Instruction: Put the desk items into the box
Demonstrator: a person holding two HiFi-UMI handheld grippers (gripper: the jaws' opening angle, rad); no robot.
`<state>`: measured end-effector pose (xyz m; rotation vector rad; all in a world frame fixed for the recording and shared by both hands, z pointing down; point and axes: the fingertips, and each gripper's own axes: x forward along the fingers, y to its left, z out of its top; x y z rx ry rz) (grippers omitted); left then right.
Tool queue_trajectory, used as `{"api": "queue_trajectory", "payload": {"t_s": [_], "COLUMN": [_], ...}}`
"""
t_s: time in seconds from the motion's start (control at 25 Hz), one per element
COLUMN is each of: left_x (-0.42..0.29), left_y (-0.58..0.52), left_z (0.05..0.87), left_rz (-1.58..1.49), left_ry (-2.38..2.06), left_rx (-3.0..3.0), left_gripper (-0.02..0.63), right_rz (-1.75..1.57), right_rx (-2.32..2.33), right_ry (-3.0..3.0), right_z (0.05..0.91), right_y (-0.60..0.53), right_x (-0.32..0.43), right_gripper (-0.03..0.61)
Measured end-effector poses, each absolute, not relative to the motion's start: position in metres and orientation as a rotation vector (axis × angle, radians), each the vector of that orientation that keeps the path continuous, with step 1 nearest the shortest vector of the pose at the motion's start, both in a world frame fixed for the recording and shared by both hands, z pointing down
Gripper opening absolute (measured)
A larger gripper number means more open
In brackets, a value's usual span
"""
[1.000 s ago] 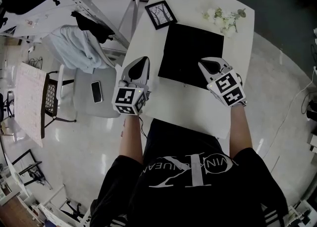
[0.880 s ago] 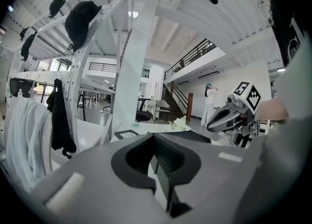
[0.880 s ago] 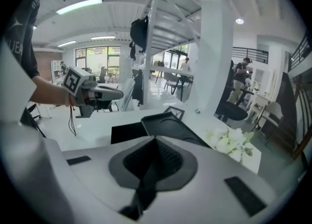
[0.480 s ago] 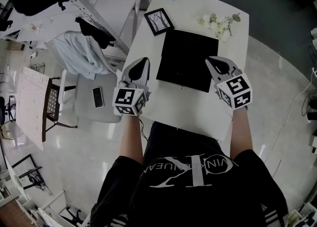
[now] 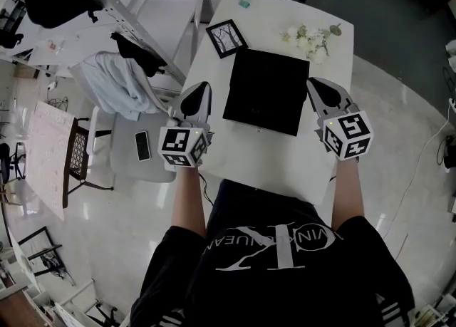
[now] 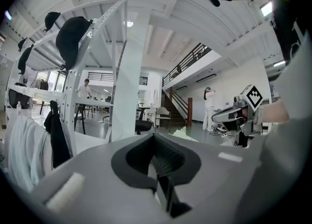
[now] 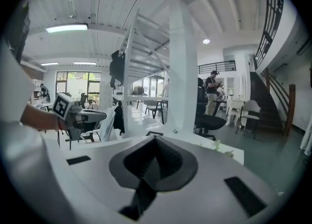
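- Black box (image 5: 265,90) lies mid-desk (image 5: 281,158), a flat matte square, and nothing shows inside it.
- Square picture frame (image 5: 226,38) and white flowers (image 5: 308,39) sit beyond it, outside.
- Left gripper (image 5: 201,89) and right gripper (image 5: 318,84) flank the box, both claws pressed together, empty.

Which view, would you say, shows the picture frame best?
The head view: the frame lies in full from above. The right gripper view catches only a dark edge-on sliver; the left gripper view shows none.
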<state>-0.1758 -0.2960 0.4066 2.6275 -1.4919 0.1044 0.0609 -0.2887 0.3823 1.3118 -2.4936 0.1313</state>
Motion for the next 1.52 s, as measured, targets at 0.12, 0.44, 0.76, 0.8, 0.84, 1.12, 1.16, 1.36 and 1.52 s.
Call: {"api": "queue_trajectory", "payload": {"t_s": [0.12,0.44,0.76,0.8,0.84,1.12,1.16,1.36,1.52], "left_x": [-0.174,-0.171,-0.174,-0.174,-0.174,-0.178,-0.178,-0.182,-0.185], "left_y": [-0.297,-0.297,-0.296,-0.296,-0.295,-0.291,-0.291,-0.287,-0.283], "left_z": [0.397,0.380,0.364,0.362,0.360,0.349,0.348,0.349,0.346], "left_rz": [0.084,0.052,0.015,0.013,0.010,-0.030,-0.031,-0.023,-0.021], "left_ry": [-1.503,-1.530,-1.564,-1.566,-1.568,-1.594,-1.598,-1.613,-1.631], "left_rx": [2.635,2.660,2.671,2.675,2.678,2.675,2.673,2.663,2.658], "left_gripper": [0.005,0.005,0.005,0.005,0.005,0.005,0.005,0.005,0.005], "right_rz": [0.076,-0.018,-0.060,-0.066,-0.074,-0.088,-0.084,-0.073,-0.072], "right_rx": [1.338,1.400,1.465,1.473,1.481,1.521,1.528,1.549,1.559], "right_ry": [-2.519,-2.561,-2.588,-2.592,-2.595,-2.617,-2.620,-2.626,-2.624], "right_z": [0.371,0.349,0.332,0.330,0.328,0.321,0.320,0.320,0.319], "right_y": [-0.288,-0.284,-0.282,-0.281,-0.280,-0.277,-0.276,-0.272,-0.268], "right_x": [0.064,0.069,0.075,0.075,0.076,0.081,0.082,0.088,0.092], "right_gripper": [0.012,0.012,0.012,0.012,0.012,0.012,0.012,0.012,0.012]}}
